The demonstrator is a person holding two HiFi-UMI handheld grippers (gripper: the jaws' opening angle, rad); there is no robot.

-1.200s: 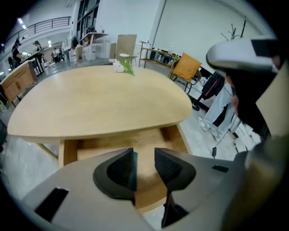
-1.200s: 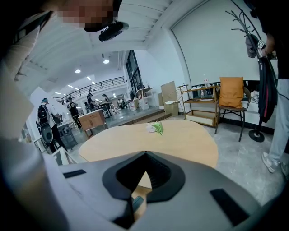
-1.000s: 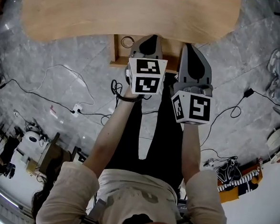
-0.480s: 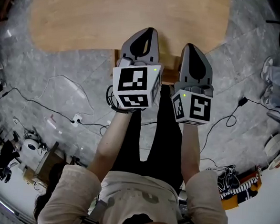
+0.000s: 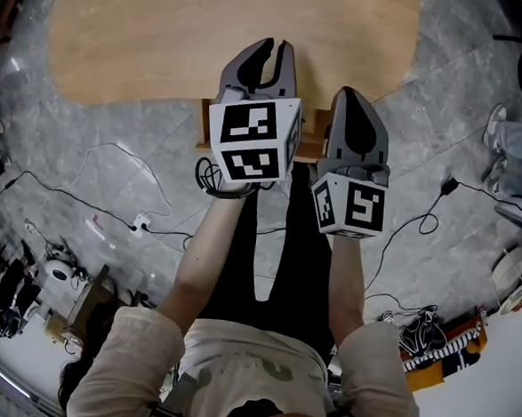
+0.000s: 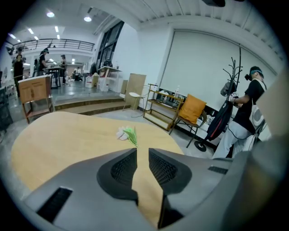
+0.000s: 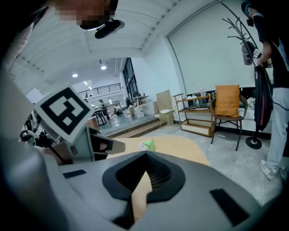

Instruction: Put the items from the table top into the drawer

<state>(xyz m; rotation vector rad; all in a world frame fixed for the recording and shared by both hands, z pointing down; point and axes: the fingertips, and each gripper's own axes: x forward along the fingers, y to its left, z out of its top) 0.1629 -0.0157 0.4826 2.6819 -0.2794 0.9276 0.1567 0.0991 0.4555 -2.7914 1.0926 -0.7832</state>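
Wooden counter (image 5: 139, 34) carries a flower (image 6: 128, 133), straight ahead of the left gripper (image 6: 142, 151), whose empty jaws have just been opening; best widen them, then pinch the stem. Right gripper (image 7: 145, 157) clenched, empty.

flower (image 6: 128, 134) on table (image 6: 63, 144), drawer (image 5: 205, 137) under table's near edge, chair (image 6: 192, 109) beyond
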